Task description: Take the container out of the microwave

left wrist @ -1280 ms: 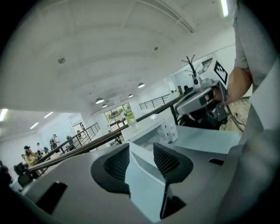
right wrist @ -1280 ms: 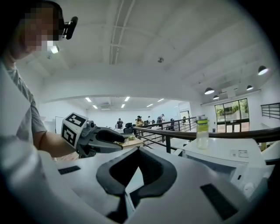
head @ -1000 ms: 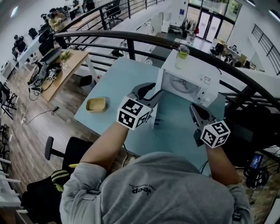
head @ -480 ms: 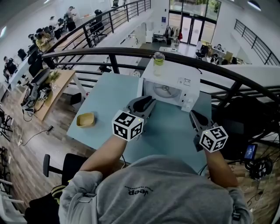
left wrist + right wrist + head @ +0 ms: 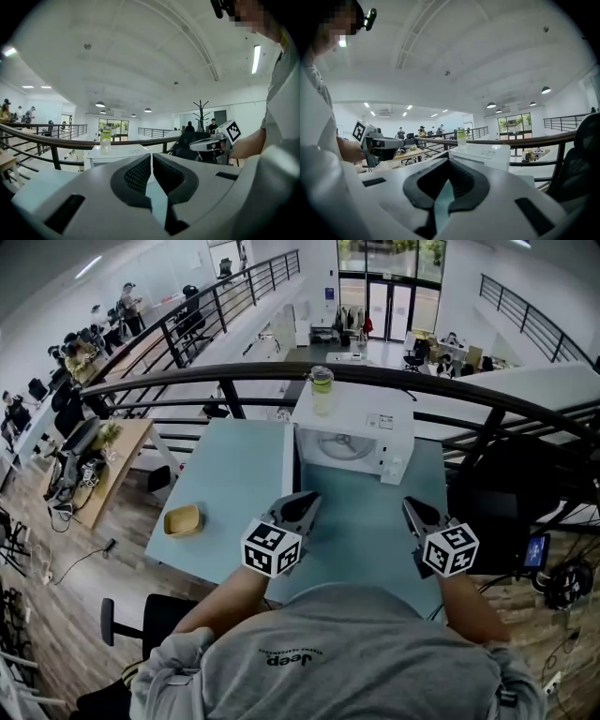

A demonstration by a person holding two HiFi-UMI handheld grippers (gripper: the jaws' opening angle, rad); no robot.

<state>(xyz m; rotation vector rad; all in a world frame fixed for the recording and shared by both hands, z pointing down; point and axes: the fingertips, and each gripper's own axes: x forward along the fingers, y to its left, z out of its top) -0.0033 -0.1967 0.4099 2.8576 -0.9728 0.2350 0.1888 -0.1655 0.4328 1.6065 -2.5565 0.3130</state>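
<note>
Shallow yellow container (image 5: 182,520) is lying on the pale blue desk (image 5: 234,474), well left of the white box microwave (image 5: 352,437). My left tool (image 5: 310,498) has just been closing on nothing and is now nearly pressed together. My right tool (image 5: 410,505) is sitting pressed together, empty. Removal is looking finished; shutting the seemingly open door probably comes next.

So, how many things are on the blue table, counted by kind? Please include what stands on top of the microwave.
microwave: 1
bottle: 1
yellow container: 1
Total: 3
</note>
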